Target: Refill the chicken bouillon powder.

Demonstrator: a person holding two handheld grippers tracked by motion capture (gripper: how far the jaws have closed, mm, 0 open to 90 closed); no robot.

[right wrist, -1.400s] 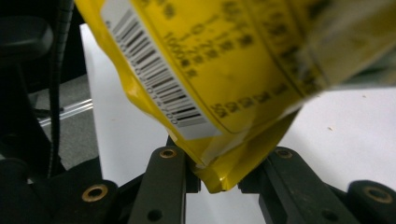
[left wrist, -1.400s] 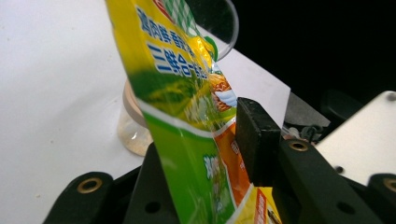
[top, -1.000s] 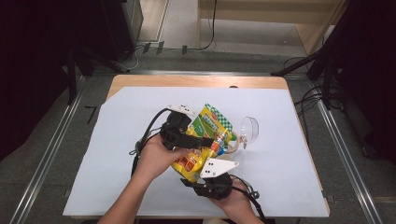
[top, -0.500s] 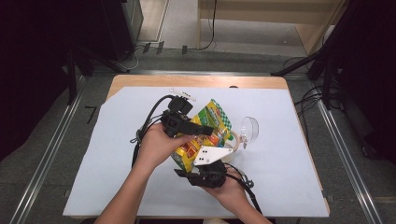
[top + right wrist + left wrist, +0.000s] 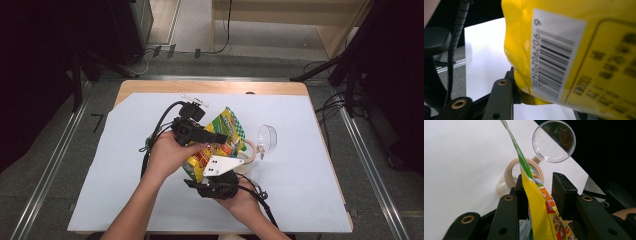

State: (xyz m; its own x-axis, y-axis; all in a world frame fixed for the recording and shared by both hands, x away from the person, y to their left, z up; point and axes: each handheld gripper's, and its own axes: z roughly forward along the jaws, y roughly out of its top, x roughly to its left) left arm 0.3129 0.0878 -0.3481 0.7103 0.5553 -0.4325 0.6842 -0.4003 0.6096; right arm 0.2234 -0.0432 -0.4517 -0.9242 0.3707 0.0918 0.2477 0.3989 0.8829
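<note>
We hold the yellow packet [image 5: 216, 145] above the worktop [image 5: 310, 165]: left claw [image 5: 540, 192] apart around its edge, right claw [image 5: 227, 172] just opening, grip unclear. It may slip onto the tape roll [image 5: 510, 173].

From overhead, the high view looks forward and down on the counter [image 5: 125, 165]; both gripper views sit close against the same yellow packet [image 5: 541, 212].

I count one yellow snack bag [image 5: 216, 142], one tape roll [image 5: 248, 150], one clear round lens [image 5: 266, 137], two grippers — left gripper [image 5: 220, 138], right gripper [image 5: 227, 167] — on one counter [image 5: 125, 165].
</note>
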